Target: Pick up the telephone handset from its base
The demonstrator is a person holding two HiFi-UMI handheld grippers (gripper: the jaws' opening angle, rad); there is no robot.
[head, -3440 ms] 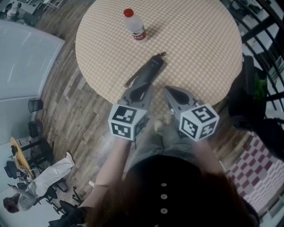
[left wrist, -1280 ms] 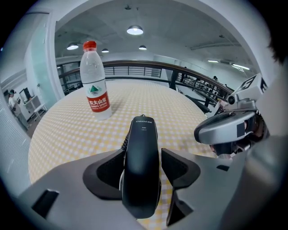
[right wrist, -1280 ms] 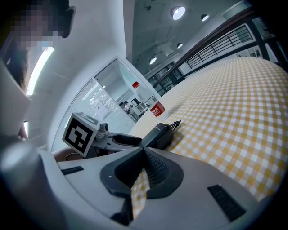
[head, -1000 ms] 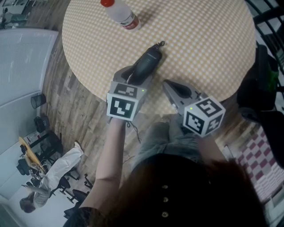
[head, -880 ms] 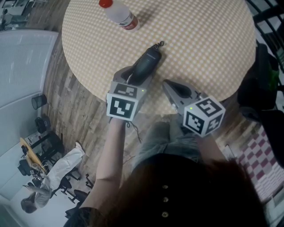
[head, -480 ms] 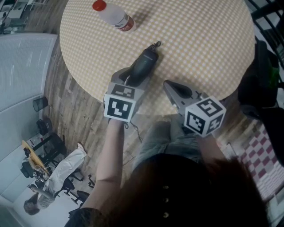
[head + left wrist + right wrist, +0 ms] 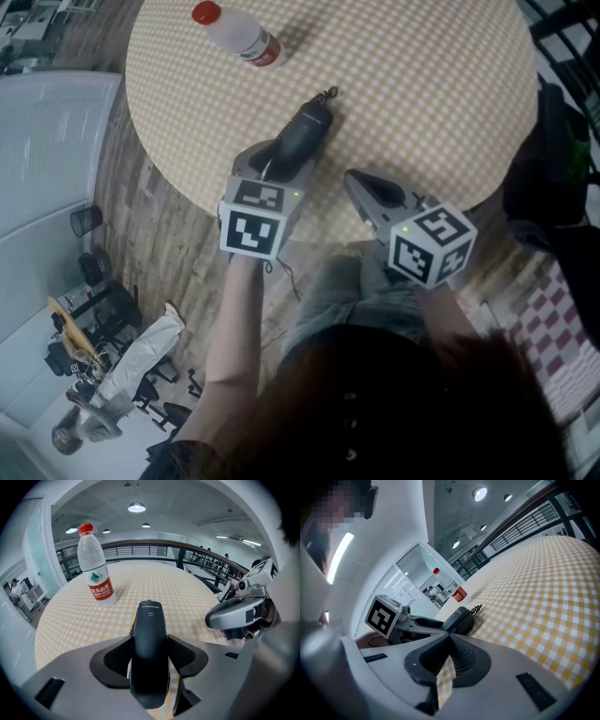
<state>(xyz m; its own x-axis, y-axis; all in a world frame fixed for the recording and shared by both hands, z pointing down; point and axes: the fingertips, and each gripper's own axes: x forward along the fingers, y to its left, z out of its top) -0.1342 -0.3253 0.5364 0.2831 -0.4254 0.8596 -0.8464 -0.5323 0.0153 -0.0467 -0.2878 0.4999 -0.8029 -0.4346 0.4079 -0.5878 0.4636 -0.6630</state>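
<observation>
At the checked table point(image 7: 422, 75), the left gripper point(image 7: 149, 656) clamps the black handset point(image 7: 150, 625) — the right gripper point(image 7: 447, 641) closed, empty.

Both tools have smooth grey plastic shells. The left hand-held gripper point(image 7: 277, 161) and the right hand-held gripper point(image 7: 354, 180) each carry a white cube with black square markers, the left cube point(image 7: 251, 225) and the right cube point(image 7: 431, 246). A small green light shines on each (at 2 o'clock from the middle of the left one, at 10 o'clock on the right one). The inner pads point(image 7: 461, 656) are black and ribbed, and a narrow black slot point(image 7: 536, 691) marks the shell. The person wears a black top point(image 7: 403, 394) with a row of small pale buttons point(image 7: 349, 425), and grey trousers point(image 7: 323, 300).
</observation>
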